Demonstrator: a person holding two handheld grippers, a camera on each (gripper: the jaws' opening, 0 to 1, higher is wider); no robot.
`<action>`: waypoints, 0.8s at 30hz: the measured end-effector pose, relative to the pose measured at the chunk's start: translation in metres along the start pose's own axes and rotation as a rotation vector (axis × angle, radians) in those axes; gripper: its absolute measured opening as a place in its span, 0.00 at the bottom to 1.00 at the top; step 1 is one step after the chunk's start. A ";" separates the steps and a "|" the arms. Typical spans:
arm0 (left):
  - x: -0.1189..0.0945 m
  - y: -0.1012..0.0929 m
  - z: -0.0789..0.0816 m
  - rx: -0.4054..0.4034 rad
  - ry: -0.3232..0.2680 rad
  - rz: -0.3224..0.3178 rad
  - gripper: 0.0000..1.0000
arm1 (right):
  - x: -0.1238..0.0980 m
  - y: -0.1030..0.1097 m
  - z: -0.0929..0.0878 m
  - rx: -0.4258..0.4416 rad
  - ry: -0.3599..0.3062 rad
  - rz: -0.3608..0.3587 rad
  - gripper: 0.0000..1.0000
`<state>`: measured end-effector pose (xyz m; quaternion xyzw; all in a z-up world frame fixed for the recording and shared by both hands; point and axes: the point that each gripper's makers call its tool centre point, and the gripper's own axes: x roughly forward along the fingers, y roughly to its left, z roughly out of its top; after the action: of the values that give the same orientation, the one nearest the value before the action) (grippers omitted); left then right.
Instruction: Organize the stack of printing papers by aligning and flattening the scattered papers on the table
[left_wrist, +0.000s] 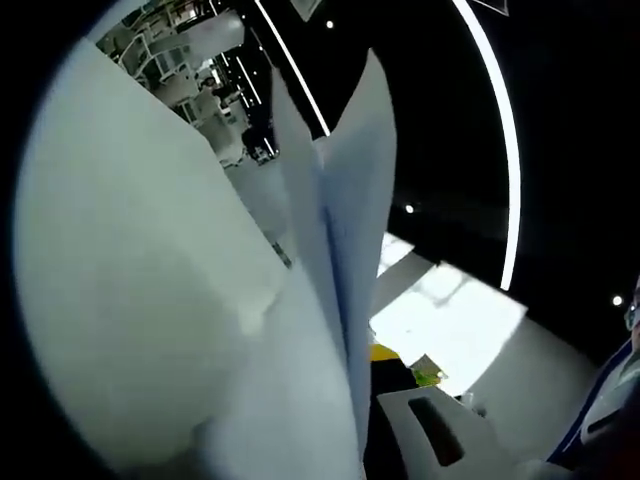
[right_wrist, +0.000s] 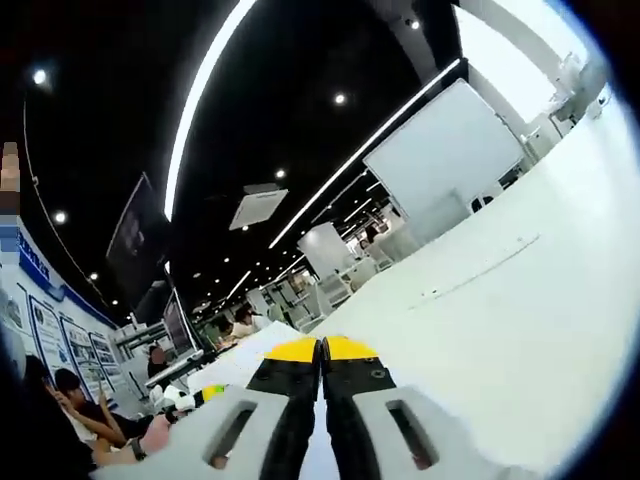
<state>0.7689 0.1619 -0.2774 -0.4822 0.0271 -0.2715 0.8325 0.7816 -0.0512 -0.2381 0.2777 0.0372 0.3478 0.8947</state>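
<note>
White printing papers (left_wrist: 150, 280) hang right in front of the lens in the left gripper view, bent and fanned, with some sheets edge-on up the middle. They rise from between the jaws of my left gripper (left_wrist: 366, 352), which is shut on them. Its right jaw is white with a yellow tip; the left jaw is hidden behind the sheets. In the right gripper view my right gripper (right_wrist: 322, 348) is shut, yellow tips pressed together. It lies low over a broad white surface (right_wrist: 500, 300); I cannot tell whether that is paper or table. A pale sliver shows between the jaw bases.
Both views tilt up toward a dark ceiling with long light strips. A white board (right_wrist: 440, 160) stands beyond the white surface. Several people sit at desks (right_wrist: 70, 400) on the left. A person's sleeve and blue lanyard (left_wrist: 610, 400) are at the lower right.
</note>
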 end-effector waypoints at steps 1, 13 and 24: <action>0.000 0.001 0.001 -0.002 0.000 -0.001 0.06 | 0.000 -0.002 0.000 -0.017 0.001 -0.010 0.00; -0.001 -0.001 0.002 -0.010 -0.004 -0.010 0.06 | 0.002 -0.024 -0.021 -0.145 0.115 -0.135 0.00; -0.002 -0.005 0.002 -0.002 -0.008 -0.023 0.06 | 0.001 -0.040 -0.029 -0.163 0.162 -0.175 0.00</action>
<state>0.7657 0.1628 -0.2729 -0.4843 0.0185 -0.2794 0.8289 0.7988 -0.0616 -0.2838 0.1706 0.1049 0.2916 0.9353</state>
